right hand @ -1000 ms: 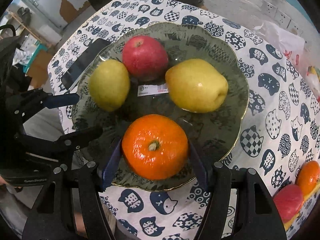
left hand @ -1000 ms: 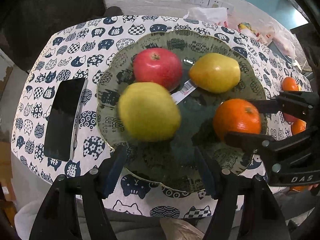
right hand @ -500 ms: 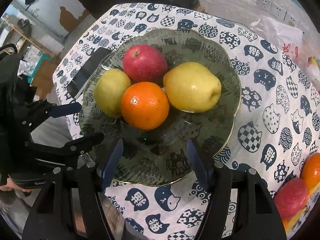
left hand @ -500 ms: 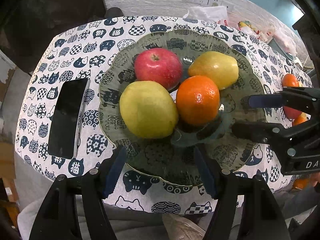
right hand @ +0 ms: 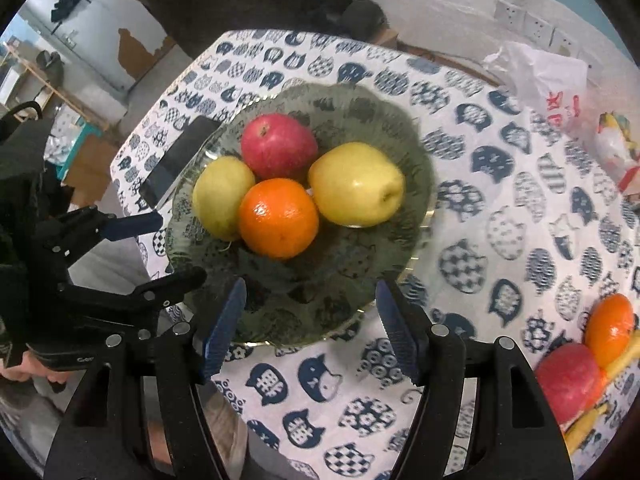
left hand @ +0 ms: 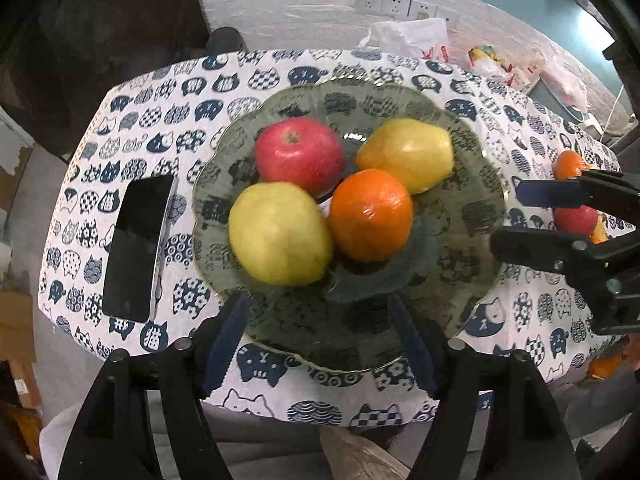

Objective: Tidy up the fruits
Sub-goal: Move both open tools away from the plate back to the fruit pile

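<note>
On the green glass plate (left hand: 460, 152) four fruits sit bunched — red apple (left hand: 300, 160), two yellow pears (left hand: 280, 236) (left hand: 408, 152), and the orange (left hand: 370, 214) touching all three. The left gripper (left hand: 320, 344) and right gripper (right hand: 310, 326) both hang over the plate's near rim; their jaws have just been opening — nothing between them.

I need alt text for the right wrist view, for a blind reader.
A glass plate on a cat-print tablecloth holds a red apple, two yellow pears and an orange. The open right gripper is empty.
</note>
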Motion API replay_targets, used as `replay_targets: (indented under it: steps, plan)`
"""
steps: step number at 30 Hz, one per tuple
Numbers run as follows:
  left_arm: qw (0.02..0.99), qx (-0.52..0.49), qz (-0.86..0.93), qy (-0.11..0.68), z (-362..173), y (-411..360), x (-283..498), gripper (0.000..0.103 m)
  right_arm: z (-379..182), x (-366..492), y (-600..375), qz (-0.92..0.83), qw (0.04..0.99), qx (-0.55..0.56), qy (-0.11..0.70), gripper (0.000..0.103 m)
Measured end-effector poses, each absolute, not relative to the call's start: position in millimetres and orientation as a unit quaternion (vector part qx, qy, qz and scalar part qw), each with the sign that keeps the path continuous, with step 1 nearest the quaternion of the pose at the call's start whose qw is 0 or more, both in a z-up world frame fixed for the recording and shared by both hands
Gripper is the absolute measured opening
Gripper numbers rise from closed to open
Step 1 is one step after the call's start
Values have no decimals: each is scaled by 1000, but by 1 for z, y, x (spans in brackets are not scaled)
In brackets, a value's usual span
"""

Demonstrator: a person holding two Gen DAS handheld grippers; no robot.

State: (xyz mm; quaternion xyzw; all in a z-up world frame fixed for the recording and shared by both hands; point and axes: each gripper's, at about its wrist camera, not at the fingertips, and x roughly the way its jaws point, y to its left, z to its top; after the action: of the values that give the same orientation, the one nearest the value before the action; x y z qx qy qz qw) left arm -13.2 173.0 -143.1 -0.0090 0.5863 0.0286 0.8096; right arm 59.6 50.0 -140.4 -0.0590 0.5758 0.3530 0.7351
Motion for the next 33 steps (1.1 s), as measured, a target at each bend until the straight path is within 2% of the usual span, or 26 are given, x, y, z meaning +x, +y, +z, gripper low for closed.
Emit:
replay_targets:
  steps: [5, 7, 10, 18, 21, 23, 33]
  plan:
    - [813, -6, 15, 582, -132, 152, -5, 77, -124, 58, 22, 329, 756, -62, 563, 73]
    - [815, -1, 8, 579, -128, 143, -3, 81, -119, 58, 9, 317, 764, -67, 558, 74]
    - [818, 6, -5, 576, -121, 127, -1, 81, -112, 57, -13, 293, 778, -76, 551, 78]
    - [826, 27, -28, 562, -108, 89, 13, 81, -101, 57, -63, 252, 797, -84, 543, 81]
    - [828, 35, -38, 559, -104, 72, 18, 83, -97, 58, -81, 236, 802, -86, 542, 81]
    - [829, 47, -43, 556, -102, 60, 21, 88, -96, 58, -95, 224, 806, -89, 540, 82]
    - [828, 94, -72, 548, -103, 6, 38, 88, -102, 66, -158, 174, 814, -65, 550, 82]
